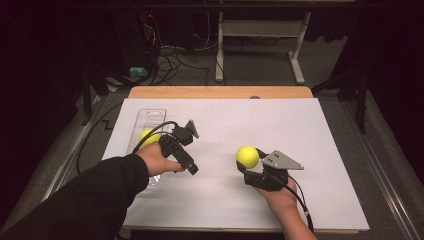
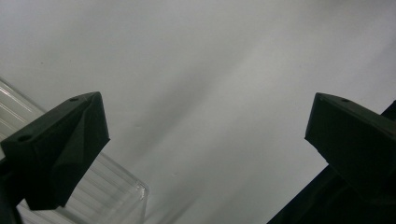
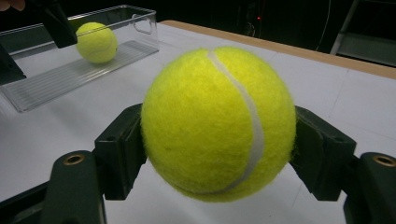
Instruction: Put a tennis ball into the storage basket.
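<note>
We are clenching the right tool (image 3: 219, 140) on a tennis ball (image 3: 218, 123), carrying it toward the clear tray (image 3: 93, 60) (already holding another ball (image 3: 96, 42)); the left tool (image 2: 205, 135) is gaping empty.

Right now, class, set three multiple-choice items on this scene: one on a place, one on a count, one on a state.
1. Where is the ball not held by a gripper?
A. in the clear tray
B. on the floor
C. on the bare wood edge

2. How many balls are there?
A. one
B. two
C. four

3. What is the right gripper doing?
A. open over the tray
B. lying flat, empty
C. shut on a ball

Key: 1 A, the far ball sits inside the tray. 2 B, that one plus the held ball. 3 C, the right gripper has both jaws pressed on it.
</note>
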`<state>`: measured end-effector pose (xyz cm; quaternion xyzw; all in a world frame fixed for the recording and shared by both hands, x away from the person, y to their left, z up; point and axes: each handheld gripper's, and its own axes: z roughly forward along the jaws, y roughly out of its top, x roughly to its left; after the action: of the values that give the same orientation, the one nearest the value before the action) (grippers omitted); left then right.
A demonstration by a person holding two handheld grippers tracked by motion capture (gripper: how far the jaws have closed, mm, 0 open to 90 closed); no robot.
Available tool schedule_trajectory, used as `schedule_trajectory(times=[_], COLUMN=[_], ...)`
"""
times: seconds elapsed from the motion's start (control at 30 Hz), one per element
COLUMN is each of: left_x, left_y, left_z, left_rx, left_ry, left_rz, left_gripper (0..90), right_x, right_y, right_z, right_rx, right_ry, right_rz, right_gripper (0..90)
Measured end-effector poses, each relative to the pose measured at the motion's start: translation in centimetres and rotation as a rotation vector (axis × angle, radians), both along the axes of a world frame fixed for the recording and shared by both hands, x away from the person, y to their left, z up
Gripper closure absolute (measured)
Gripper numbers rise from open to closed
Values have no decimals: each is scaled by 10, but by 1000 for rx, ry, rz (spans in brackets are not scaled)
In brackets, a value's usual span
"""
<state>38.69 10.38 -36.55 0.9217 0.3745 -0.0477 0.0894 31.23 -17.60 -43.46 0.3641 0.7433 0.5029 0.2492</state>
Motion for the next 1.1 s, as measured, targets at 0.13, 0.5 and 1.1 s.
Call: schedule_trajectory(times=[0.13, 0.5, 1.1], left_x=[-1, -5, -6], left_y=[0, -7, -19], left_z=[0, 2, 14], left_rx=[4, -1, -21], left_ry=[3, 1, 1], left_rz=[-6, -29, -50], left_gripper=[4, 5, 0], right_x=[-4, -12, -17], right_y=[6, 20, 32], right_z=[1, -14, -28], right_rx=[2, -36, -79], right_ry=[-7, 18, 48], right_rz=[21, 57, 101], right_gripper=[271, 270, 270])
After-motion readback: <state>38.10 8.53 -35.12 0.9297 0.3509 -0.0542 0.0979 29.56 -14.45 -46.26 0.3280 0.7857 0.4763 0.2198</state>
